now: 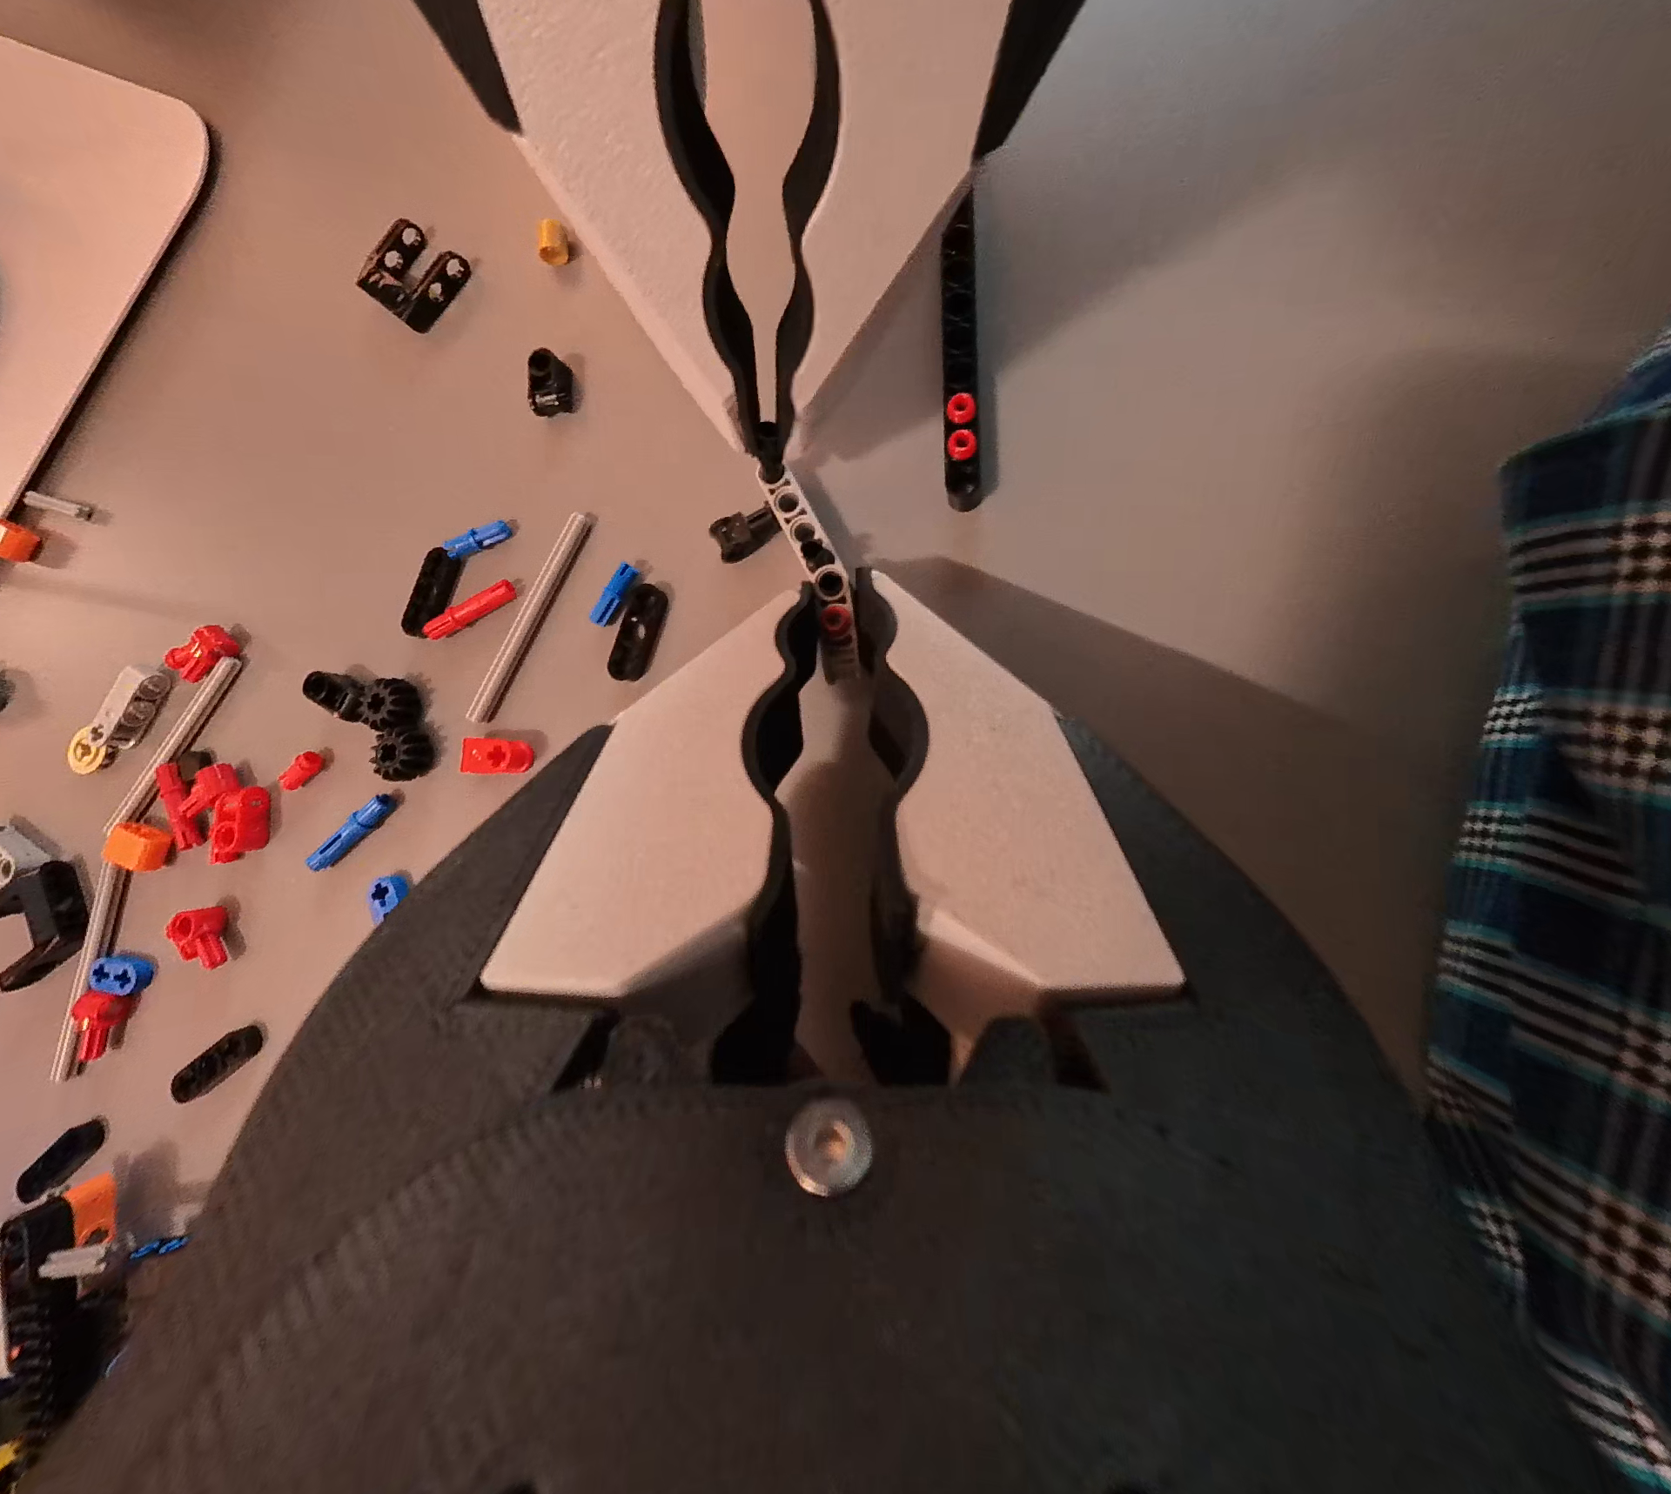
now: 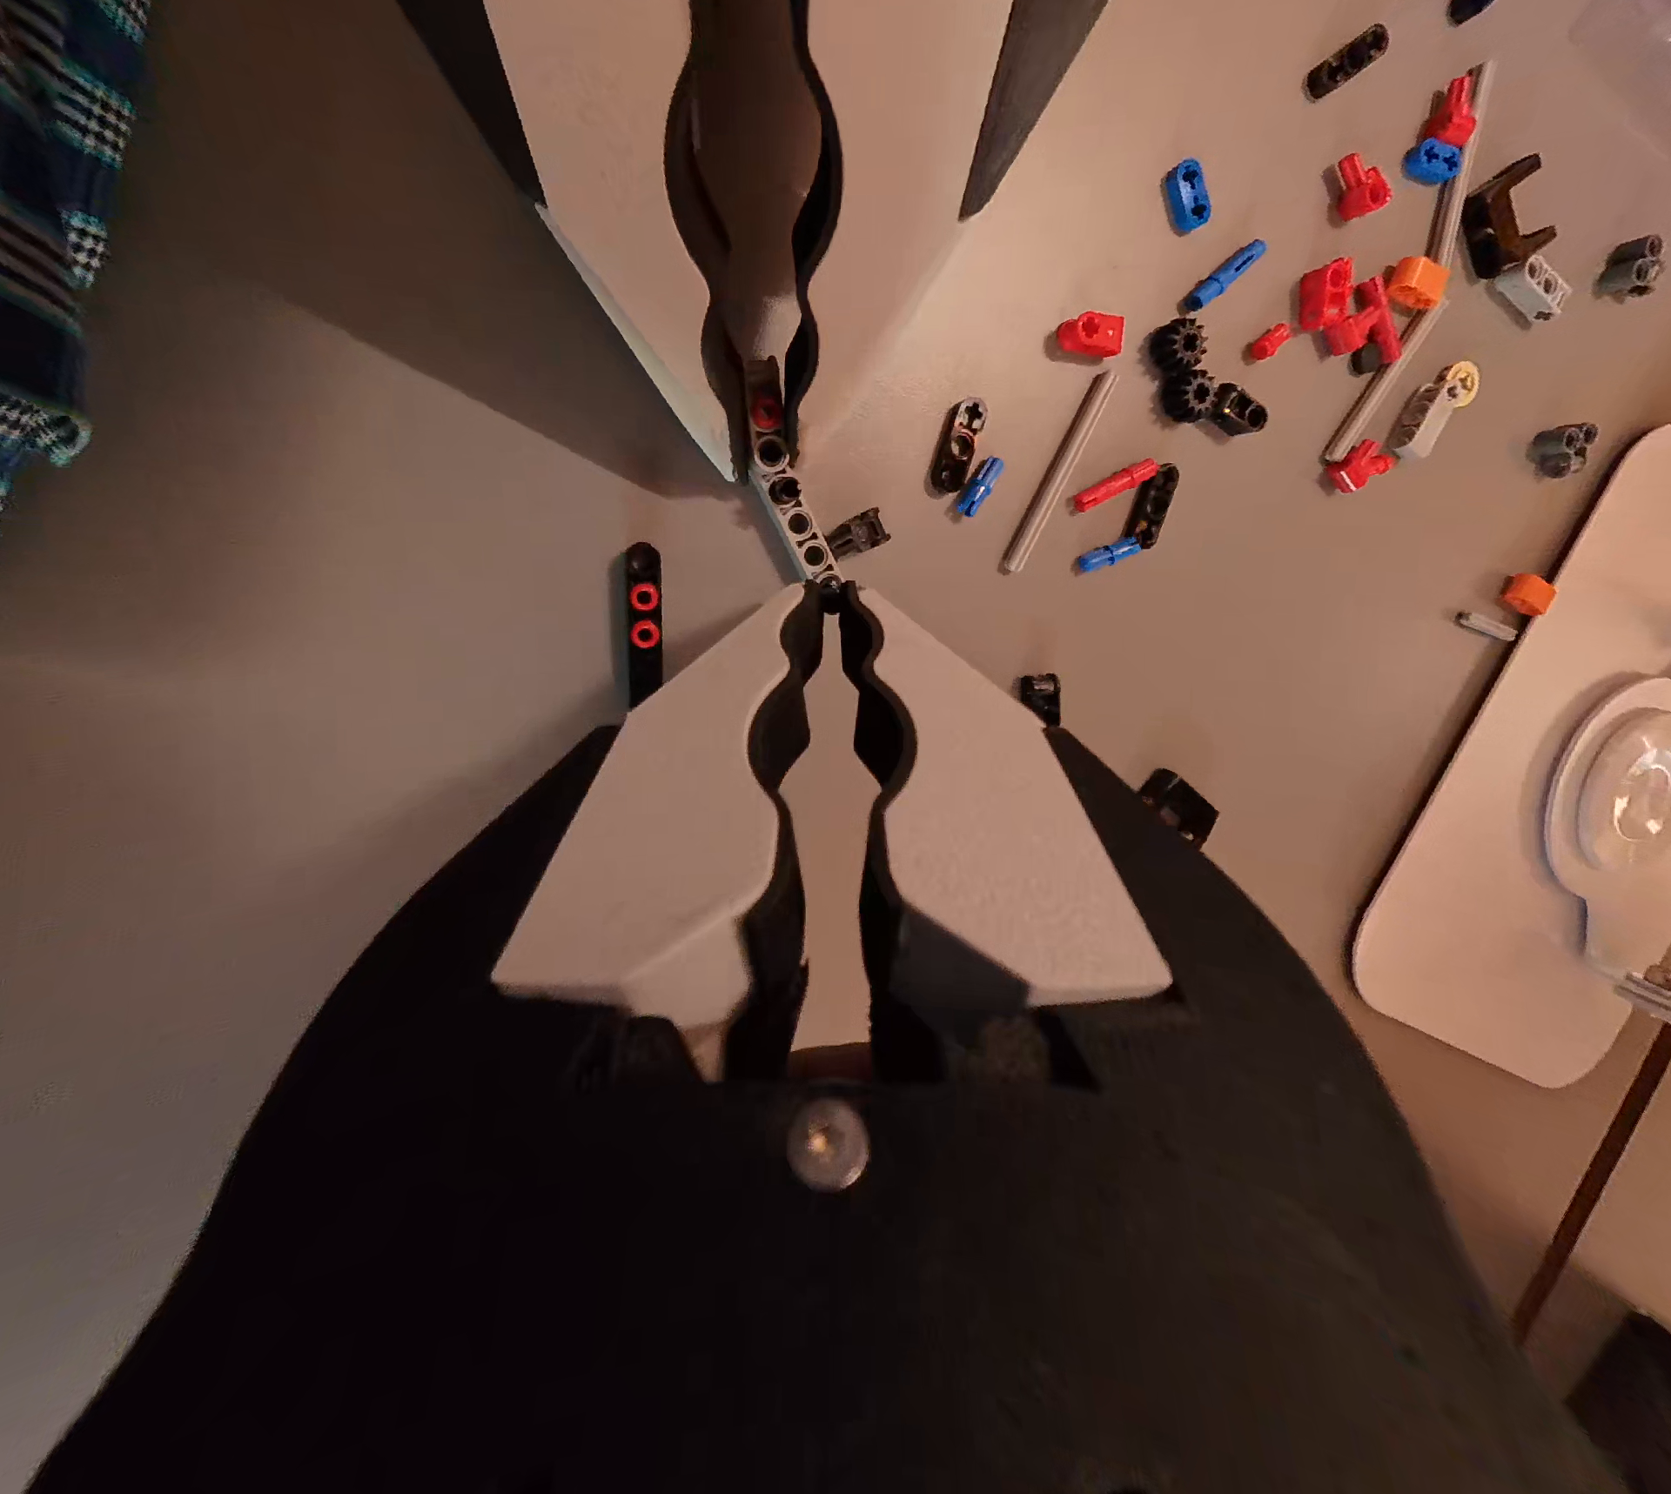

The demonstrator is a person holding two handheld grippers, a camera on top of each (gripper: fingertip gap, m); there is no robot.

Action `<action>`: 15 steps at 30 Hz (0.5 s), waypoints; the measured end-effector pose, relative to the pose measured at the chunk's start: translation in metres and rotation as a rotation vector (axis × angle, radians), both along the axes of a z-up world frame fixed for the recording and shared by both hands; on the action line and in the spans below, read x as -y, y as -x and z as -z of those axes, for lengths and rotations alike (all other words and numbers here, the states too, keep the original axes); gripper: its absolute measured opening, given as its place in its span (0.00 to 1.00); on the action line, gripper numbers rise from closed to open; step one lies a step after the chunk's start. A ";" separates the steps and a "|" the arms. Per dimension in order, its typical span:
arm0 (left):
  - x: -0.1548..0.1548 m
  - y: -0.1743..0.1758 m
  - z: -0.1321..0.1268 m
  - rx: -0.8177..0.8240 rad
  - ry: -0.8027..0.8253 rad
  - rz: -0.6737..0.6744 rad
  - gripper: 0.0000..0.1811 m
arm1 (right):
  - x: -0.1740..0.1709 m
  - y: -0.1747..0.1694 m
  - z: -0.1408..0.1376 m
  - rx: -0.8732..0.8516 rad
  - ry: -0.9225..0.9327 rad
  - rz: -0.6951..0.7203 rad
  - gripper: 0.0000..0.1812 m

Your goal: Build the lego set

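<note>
A light grey beam with holes (image 1: 807,531) hangs in the air between the two grippers, which point at each other tip to tip. My left gripper (image 1: 836,619) is shut on the beam's near end, where a red pin (image 1: 836,619) sits in a hole. My right gripper (image 2: 830,599) is shut on a small black pin (image 2: 830,597) at the beam's (image 2: 797,515) other end. The right gripper also shows at the top of the left wrist view (image 1: 769,447). A black long beam with two red pins (image 1: 960,366) lies on the table beside them.
Several loose red, blue, black and grey parts (image 1: 362,727) are scattered on the table, also seen in the right wrist view (image 2: 1266,330). A pale board (image 2: 1492,818) carries a clear dome (image 2: 1628,800). A partly built model (image 1: 54,1270) sits at the edge. A plaid sleeve (image 1: 1582,818) is close. Left and right tips are no more than a few centimetres apart.
</note>
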State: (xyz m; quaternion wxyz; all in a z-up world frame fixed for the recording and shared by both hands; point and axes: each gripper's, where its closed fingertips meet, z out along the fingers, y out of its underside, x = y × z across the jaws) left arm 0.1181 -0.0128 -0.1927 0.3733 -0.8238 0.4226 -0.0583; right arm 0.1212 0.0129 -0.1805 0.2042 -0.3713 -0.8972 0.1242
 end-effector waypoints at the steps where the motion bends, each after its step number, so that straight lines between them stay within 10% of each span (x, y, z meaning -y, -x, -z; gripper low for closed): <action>1: 0.000 0.000 0.000 0.000 0.000 0.000 0.03 | 0.000 0.000 0.000 0.008 0.002 -0.007 0.01; 15: 0.000 0.000 0.000 0.008 0.001 0.006 0.03 | -0.001 0.003 0.000 0.101 0.054 -0.099 0.01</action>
